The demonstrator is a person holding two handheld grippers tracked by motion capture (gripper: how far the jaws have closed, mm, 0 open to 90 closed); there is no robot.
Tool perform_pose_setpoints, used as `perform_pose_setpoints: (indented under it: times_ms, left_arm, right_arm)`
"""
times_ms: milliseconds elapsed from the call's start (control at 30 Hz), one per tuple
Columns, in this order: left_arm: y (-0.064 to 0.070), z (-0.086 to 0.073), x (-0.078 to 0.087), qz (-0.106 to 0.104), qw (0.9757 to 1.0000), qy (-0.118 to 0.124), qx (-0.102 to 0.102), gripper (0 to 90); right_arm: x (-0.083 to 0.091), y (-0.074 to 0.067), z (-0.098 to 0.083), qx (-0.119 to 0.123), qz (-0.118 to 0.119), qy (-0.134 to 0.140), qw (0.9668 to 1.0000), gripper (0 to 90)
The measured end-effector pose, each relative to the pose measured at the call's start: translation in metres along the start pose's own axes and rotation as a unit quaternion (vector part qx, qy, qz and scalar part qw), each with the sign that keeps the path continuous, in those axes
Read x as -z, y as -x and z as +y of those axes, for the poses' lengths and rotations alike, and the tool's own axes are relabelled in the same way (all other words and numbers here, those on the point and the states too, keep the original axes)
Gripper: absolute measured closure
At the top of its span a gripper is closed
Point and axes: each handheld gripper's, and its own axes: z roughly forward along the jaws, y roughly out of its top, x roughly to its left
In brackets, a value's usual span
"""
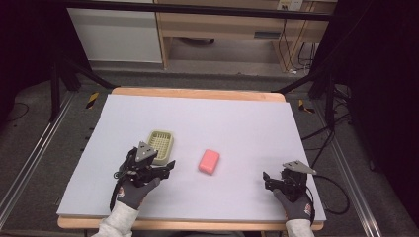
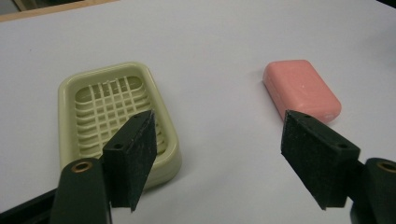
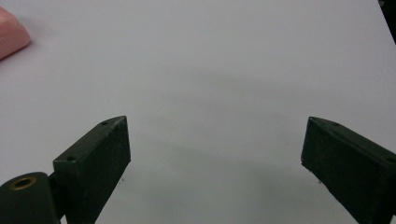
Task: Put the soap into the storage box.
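A pink soap bar [image 1: 209,161] [image 2: 301,90] lies flat near the middle of the white table. To its left sits a pale green soap dish [image 1: 160,145] [image 2: 115,119] with a slotted grid floor, holding nothing. My left gripper [image 1: 165,169] [image 2: 217,156] hovers just in front of the dish, open, its jaws spread between dish and soap. My right gripper [image 1: 269,180] [image 3: 215,163] is open over bare table near the front right. A corner of the soap [image 3: 11,35] shows at the upper left of the right gripper view.
The white table surface [image 1: 237,128] sits on a wooden top whose edge [image 1: 197,93] shows at the back. Beyond it are a wooden cabinet [image 1: 222,29], black stand legs [image 1: 306,81] and floor cables [image 1: 336,128].
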Motion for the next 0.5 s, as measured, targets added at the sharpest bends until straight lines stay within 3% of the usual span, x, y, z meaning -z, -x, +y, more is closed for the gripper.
perform_pose_setpoints:
  times_ms: [500]
  left_arm:
    - [0.013,0.014,-0.013,-0.011,0.9999,-0.001,-0.011,26.2]
  right_arm:
    - [0.0,0.0,0.0,-0.002,-0.001,0.002,1.0,8.7]
